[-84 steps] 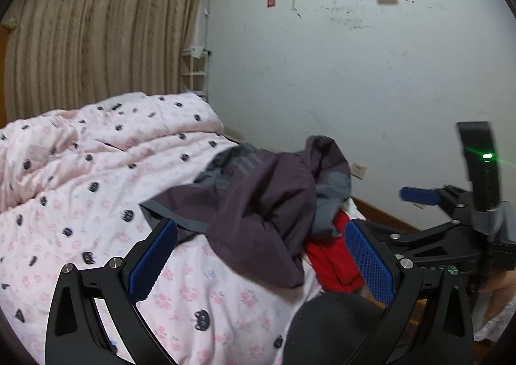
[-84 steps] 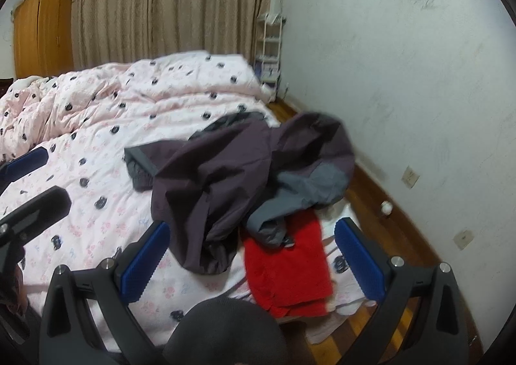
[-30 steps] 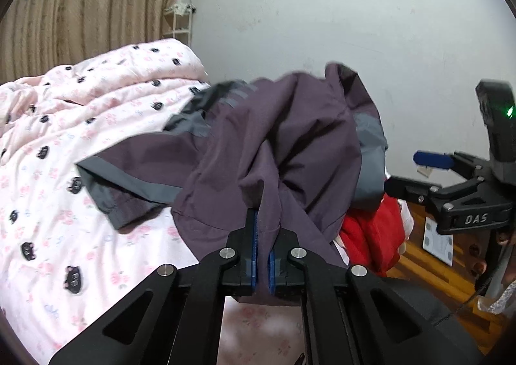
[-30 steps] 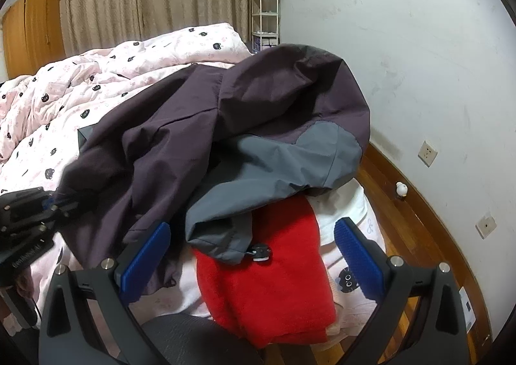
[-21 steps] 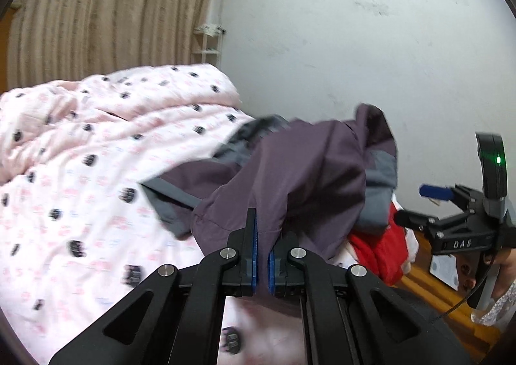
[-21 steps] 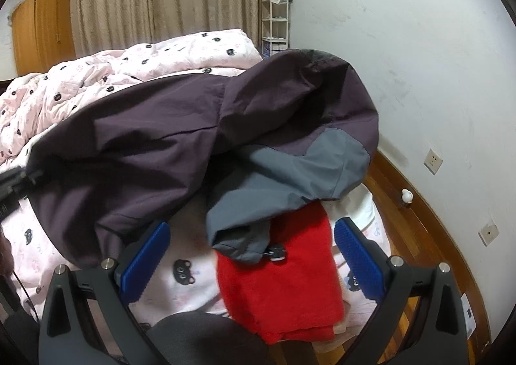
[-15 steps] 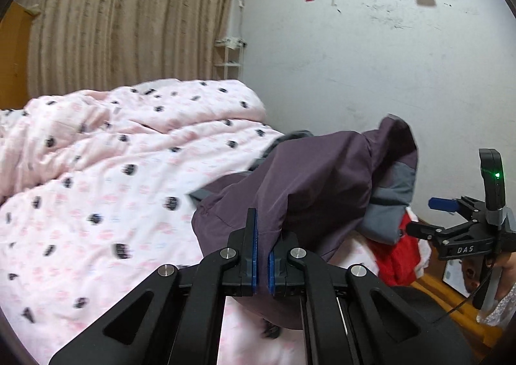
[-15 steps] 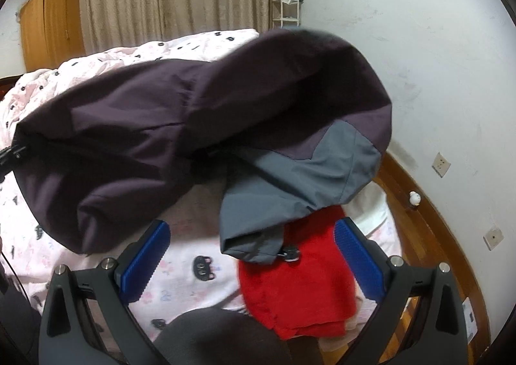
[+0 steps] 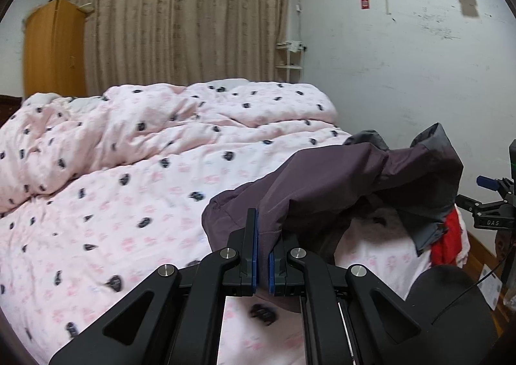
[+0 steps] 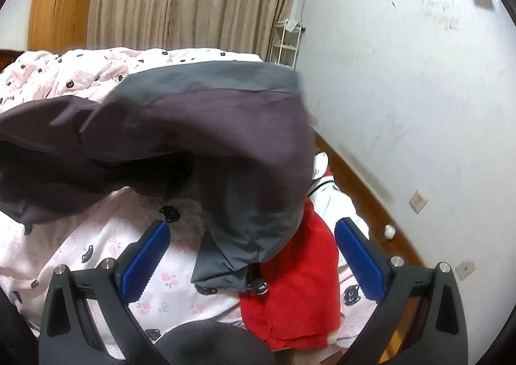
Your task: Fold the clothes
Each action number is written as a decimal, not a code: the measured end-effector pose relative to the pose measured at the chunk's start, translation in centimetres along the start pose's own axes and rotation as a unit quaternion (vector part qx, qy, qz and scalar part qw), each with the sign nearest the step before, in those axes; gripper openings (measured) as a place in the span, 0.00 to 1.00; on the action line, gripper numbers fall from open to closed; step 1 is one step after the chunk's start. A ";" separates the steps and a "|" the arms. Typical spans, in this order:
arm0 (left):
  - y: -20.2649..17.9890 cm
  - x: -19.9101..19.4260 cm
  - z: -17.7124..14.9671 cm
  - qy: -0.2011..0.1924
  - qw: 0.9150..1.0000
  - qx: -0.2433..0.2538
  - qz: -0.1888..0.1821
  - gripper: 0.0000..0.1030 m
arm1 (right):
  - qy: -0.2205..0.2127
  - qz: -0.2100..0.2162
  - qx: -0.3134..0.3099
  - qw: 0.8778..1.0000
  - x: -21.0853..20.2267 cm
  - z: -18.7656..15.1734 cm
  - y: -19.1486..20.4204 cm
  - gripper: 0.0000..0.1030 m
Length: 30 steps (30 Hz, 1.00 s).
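Right now we have a dark purple jacket (image 9: 338,178) with grey panels lifted off the bed, hanging in a sagging span above the pink quilt (image 9: 129,178) with its small black cat prints. Our left gripper (image 9: 262,255) has its blue pads pressed together on a fold of the purple cloth, so that edge of the jacket is pinched and held up. From there the garment stretches away to the right toward the white wall (image 9: 403,74), its grey hem drooping at the far end.

From the right wrist view the same jacket (image 10: 209,126) fills the middle, with a grey cuff or corner and a small toggle dangling low between the fingers of our right gripper (image 10: 251,255). Those blue pads stand wide apart and touch nothing; the cloth hangs ahead of them, not in them.

Under the drooping grey end lies a red garment (image 10: 300,274) at the corner of the bed, partly over the edge. Beyond the bed we see brown curtains (image 9: 180,16), an orange-brown wardrobe (image 9: 53,49) and a white wire shelf (image 10: 285,42) in the corner.
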State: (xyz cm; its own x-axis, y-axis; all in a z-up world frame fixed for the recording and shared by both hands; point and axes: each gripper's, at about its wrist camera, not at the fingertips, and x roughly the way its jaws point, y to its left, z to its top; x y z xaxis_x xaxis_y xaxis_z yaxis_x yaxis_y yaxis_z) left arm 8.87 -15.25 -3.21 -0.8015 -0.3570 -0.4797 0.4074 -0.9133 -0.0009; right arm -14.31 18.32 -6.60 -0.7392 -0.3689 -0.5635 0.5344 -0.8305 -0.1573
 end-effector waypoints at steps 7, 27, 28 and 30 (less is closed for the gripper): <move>3.0 -2.1 -0.1 -0.012 1.000 -0.005 0.028 0.04 | -0.014 -0.016 -0.050 0.999 0.9 1.1 3.4 1.00; 11.2 2.4 4.7 0.009 0.992 0.026 0.125 0.04 | 0.093 0.167 -0.170 0.967 3.4 0.7 12.3 0.08; 11.5 3.0 5.6 0.010 0.990 0.036 0.133 0.04 | 0.094 0.178 -0.176 0.964 3.0 0.4 12.9 0.08; 11.8 3.7 7.1 0.005 0.988 0.054 0.144 0.04 | 0.095 0.196 -0.187 0.958 2.2 0.0 14.0 0.08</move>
State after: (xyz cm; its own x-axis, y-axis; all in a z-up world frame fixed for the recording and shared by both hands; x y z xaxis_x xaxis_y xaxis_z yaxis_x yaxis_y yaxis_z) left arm 7.63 -28.71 1.22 -0.6553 -0.6035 -0.4543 0.5678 -0.7902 0.2307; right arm -8.45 5.84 -10.07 -0.3822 -0.5107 -0.7701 0.8916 -0.4229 -0.1620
